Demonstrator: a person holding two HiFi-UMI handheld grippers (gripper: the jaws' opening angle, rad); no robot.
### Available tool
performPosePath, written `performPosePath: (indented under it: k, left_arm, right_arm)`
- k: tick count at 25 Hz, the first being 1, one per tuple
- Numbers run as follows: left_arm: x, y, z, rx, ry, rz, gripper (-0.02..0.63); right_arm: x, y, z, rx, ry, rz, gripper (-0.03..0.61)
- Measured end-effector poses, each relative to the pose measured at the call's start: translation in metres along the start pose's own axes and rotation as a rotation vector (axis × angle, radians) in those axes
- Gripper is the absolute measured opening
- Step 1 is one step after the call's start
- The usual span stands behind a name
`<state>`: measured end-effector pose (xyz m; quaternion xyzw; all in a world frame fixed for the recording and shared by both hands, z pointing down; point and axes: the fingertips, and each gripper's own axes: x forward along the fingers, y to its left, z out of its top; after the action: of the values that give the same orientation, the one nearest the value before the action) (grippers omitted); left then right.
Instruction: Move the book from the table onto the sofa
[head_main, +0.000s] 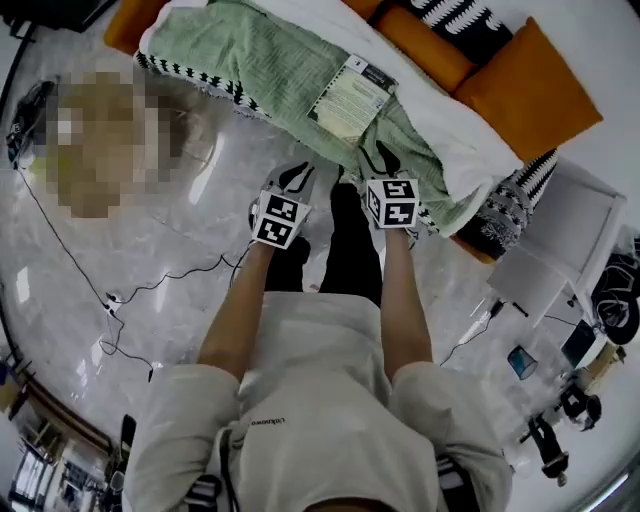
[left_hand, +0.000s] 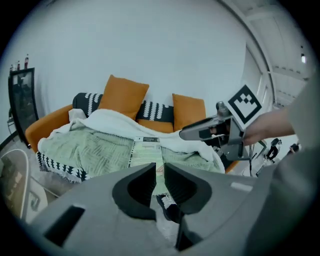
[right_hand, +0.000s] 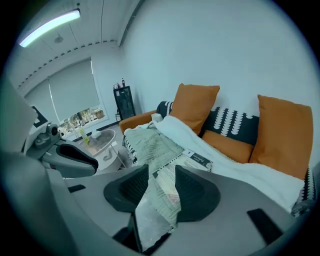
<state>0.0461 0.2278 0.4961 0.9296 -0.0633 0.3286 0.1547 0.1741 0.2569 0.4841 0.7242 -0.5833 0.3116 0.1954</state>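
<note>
The book (head_main: 350, 98), pale green with a dark strip at its top, lies flat on the green blanket (head_main: 260, 60) spread over the orange sofa (head_main: 525, 85). Both grippers hang over the floor in front of the sofa, short of the book. My left gripper (head_main: 297, 178) has only a narrow gap between its jaws, and nothing is in it. My right gripper (head_main: 378, 160) is open and empty. In the left gripper view the book (left_hand: 146, 152) shows just past the left gripper (left_hand: 160, 172). In the right gripper view the book (right_hand: 192, 160) lies beyond the right gripper (right_hand: 161, 177).
A white blanket (head_main: 450, 130) covers the sofa seat beside the green one, and orange and patterned cushions line the back. A round white table (right_hand: 97, 140) stands left of the sofa. A white side table (head_main: 560, 240) is at the right. Cables (head_main: 150, 290) trail over the marble floor.
</note>
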Motion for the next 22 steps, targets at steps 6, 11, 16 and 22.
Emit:
performPosePath:
  k: [6,11,16,22]
  left_arm:
    - [-0.066,-0.014,0.011,-0.027,-0.029,0.025,0.026]
    - [-0.094,-0.046,0.025,-0.070,-0.058,-0.077,0.009]
    - [-0.111,-0.054,0.048,-0.077,-0.086,-0.089,0.009]
    - [-0.123,-0.050,0.069,-0.152,-0.139,-0.116,0.009]
  right_arm:
    - [-0.067,0.043,0.011,0.015,-0.047,-0.025,0.118]
    - [-0.115,0.046,0.022,0.027,-0.096,-0.058,0.058]
    - [-0.144,0.041,0.026,0.072,-0.107,-0.078,0.026]
    - [-0.156,0.047,0.028,0.131,-0.122,-0.068,0.006]
